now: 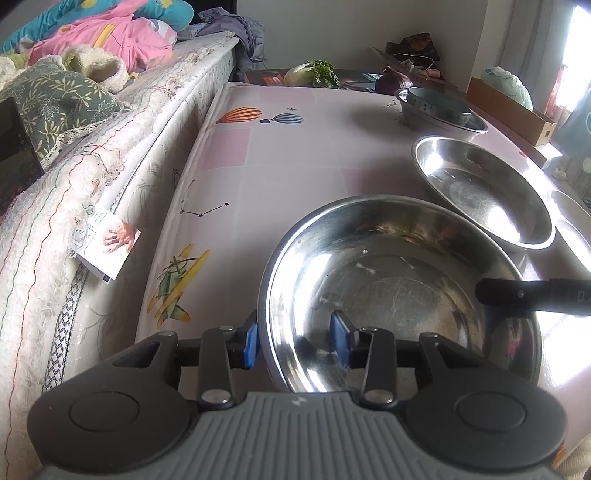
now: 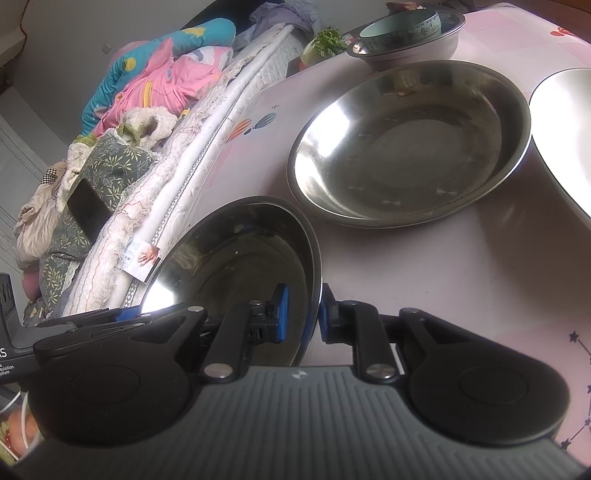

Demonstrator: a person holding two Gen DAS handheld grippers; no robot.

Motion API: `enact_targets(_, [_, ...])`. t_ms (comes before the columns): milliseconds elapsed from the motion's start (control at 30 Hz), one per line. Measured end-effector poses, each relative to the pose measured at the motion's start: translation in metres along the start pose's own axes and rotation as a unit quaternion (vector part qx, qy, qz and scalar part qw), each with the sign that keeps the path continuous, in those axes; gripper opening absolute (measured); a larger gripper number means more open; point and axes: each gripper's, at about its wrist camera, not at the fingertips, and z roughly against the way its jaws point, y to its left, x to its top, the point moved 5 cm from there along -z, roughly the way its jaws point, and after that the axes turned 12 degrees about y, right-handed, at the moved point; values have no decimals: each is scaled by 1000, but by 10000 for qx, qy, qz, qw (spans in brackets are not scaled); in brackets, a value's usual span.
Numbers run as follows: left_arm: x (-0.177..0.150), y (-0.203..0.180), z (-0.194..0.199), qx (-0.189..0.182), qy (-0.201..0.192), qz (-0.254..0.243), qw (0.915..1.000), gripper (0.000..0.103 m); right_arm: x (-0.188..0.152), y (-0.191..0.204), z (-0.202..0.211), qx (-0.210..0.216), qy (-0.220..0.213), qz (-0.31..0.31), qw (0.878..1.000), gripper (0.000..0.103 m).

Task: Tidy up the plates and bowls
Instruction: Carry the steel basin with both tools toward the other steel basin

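Two grippers at one near steel bowl, pink tablecloth.
Left wrist view: we see the left gripper [image 1: 297,341] straddling the near steel bowl's [image 1: 399,291] left rim, pads apart, not pressing; second steel bowl [image 1: 484,192] beyond, right. Right wrist view: right gripper [image 2: 302,317] pinches the same bowl's [image 2: 236,258] right rim; second bowl [image 2: 410,144] farther off.

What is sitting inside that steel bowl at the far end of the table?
A bluish patterned bowl sits nested inside the far steel bowl. Its interior looks pale and empty as far as shows; the steel bowl's bottom beneath it is covered.
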Motion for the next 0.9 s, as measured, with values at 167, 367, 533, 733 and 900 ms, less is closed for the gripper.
enact_targets(167, [-1,0,0,-9,10,9,10000,40,0,2,1,-8,-7,35,10000,17])
enact_targets(367, [-1,-1,1,21,22,-7,10000,40,0,2,2,2,-31,70,10000,17])
enact_targets(533, [-2,-1,3,48,18,-11,10000,40,0,2,2,1,-32,74,10000,17])
enact_targets(733, [-2,-2,6,75,-19,-7,10000,40,-1,3,5,31,-44,92,9999,17])
enact_targets(900, [-3,-1,8,93,-40,11,9999,40,-1,4,6,50,-53,125,9999,17])
